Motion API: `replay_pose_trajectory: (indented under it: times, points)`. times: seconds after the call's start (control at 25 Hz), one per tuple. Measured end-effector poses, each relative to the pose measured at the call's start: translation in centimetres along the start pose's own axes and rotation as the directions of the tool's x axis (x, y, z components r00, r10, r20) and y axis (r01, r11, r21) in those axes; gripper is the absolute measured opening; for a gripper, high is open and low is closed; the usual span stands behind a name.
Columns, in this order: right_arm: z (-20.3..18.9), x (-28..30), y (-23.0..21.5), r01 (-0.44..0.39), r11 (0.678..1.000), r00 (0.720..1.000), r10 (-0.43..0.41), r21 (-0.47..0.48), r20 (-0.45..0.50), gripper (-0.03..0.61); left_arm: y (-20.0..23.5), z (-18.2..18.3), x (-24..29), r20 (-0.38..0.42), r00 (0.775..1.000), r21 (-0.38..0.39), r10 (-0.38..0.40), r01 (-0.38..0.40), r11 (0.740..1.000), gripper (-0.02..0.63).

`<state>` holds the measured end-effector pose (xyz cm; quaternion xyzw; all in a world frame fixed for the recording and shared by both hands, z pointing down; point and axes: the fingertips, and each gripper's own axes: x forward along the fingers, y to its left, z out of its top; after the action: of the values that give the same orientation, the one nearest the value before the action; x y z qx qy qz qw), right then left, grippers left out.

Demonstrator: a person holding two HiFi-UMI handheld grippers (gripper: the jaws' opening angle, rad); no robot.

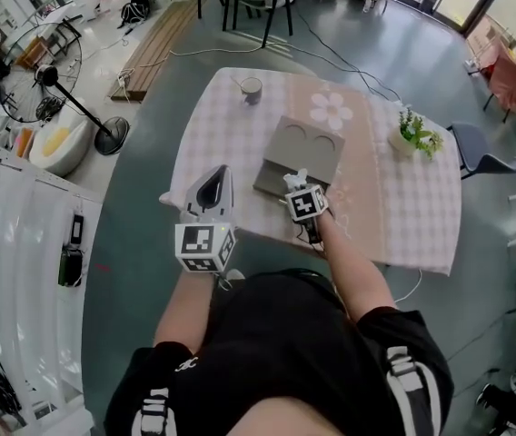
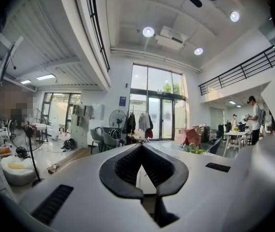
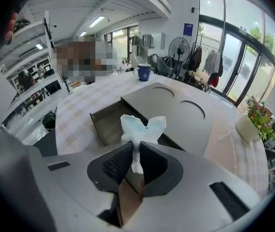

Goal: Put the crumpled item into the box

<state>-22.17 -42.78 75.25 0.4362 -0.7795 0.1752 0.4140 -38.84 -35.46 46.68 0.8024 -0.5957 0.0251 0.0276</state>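
Observation:
A crumpled white tissue [image 3: 142,128] sticks up from my right gripper [image 3: 136,148], whose jaws are shut on its lower end. Below it lies the flat grey box [image 3: 176,112]: a lid with two round cut-outs and an open compartment [image 3: 106,122] at its near left. In the head view the right gripper [image 1: 297,187] holds the tissue [image 1: 292,176] over the near edge of the box [image 1: 299,148]. My left gripper [image 1: 215,171] hovers at the table's near left edge, pointing level. Seen from the left gripper view, that gripper [image 2: 141,147] has its jaws shut with nothing between them.
The table [image 1: 222,125] has a checked cloth and a pink runner with a flower print. A blue mug [image 1: 251,88] stands at the far side and a small potted plant [image 1: 415,135] at the right. A chair [image 1: 481,157] is beside the table, and a standing fan [image 1: 54,75] at the left.

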Motion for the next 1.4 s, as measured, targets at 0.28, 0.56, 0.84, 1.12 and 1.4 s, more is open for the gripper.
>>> replay_pose_trajectory:
  times: [0.28, 0.56, 0.84, 1.12, 1.4]
  points:
    - [-1.8, 1.4, 0.4, -0.031, 0.999, 0.992, 0.027, -0.033, -0.126, 0.071, 0.8, -0.1, -0.3, -0.008, 1.0, -0.004, 0.024, -0.024, 1.0, 0.0]
    - [-2.8, 1.0, 1.7, -0.124, 0.989, 0.983, 0.134, 0.079, -0.123, 0.164, 0.8, -0.3, -0.1, -0.006, 1.0, -0.003, 0.029, -0.029, 1.0, 0.0]
    - [2.3, -2.9, -0.7, -0.077, 0.992, 0.984, 0.059, 0.104, 0.166, 0.164, -0.6, -0.2, 0.8, -0.001, 1.0, -0.007, -0.005, 0.005, 1.0, 0.0]
    - [8.4, -11.1, -3.4, -0.04, 0.983, 0.875, -0.053, 0.18, 0.481, 0.163, -2.5, 0.2, 2.0, 0.005, 0.999, -0.005, -0.051, 0.051, 0.999, 0.0]
    - [13.7, -23.8, -6.2, 0.089, 0.966, 0.617, -0.243, 0.241, 0.748, 0.11, -4.7, 1.2, 2.8, 0.019, 0.995, 0.012, -0.102, 0.102, 0.995, 0.001]
